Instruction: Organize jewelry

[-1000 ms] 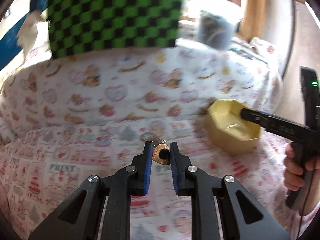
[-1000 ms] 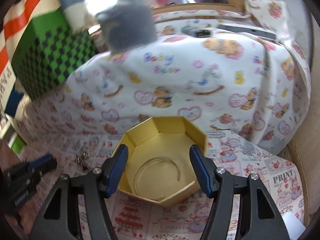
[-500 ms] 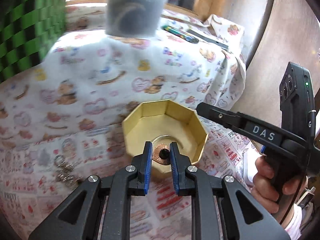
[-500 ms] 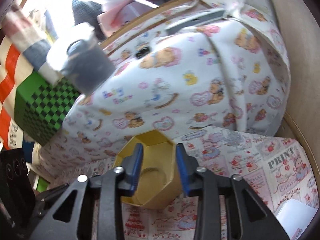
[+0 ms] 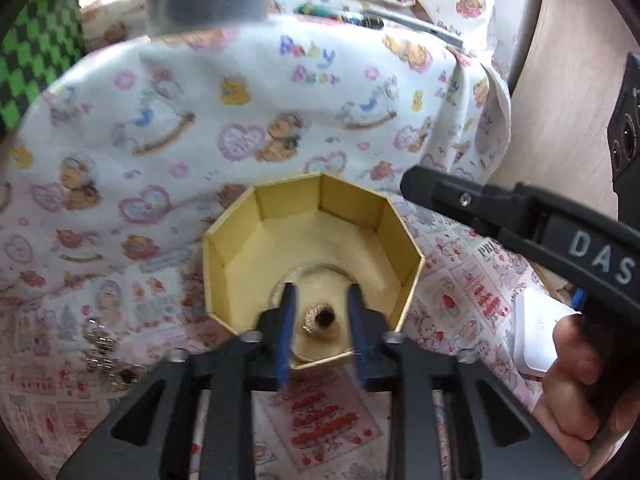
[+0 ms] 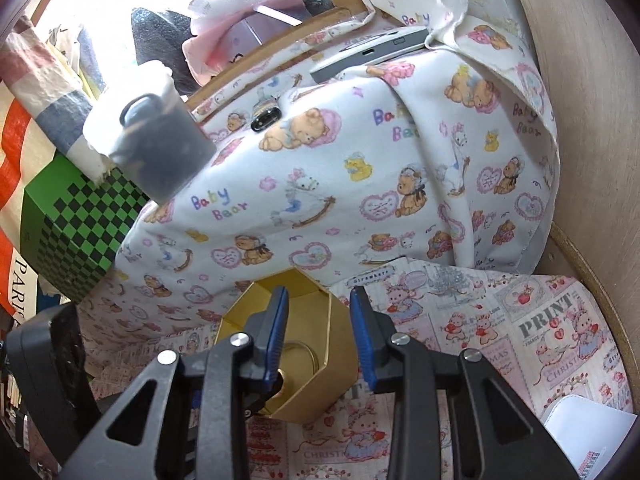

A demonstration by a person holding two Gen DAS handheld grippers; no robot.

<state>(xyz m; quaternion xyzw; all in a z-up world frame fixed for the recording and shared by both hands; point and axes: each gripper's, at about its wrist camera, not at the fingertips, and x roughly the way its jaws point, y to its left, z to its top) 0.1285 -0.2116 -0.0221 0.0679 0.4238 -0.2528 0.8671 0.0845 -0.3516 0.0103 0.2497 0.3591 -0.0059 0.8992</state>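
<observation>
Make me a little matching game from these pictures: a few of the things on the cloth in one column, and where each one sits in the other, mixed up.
Things:
1. copper ring piece
2. gold box
3. silver jewelry pile
4. checked green box

Places:
A. lying loose on the printed cloth, to the left of the gold box
B. standing at the far left, behind the teddy-bear cloth
C. inside the gold box, between the opening jaws of the left tool
D. one side wall sits between the fingers of the right tool

Pairs: 1-C, 2-D, 3-A, 4-B
</observation>
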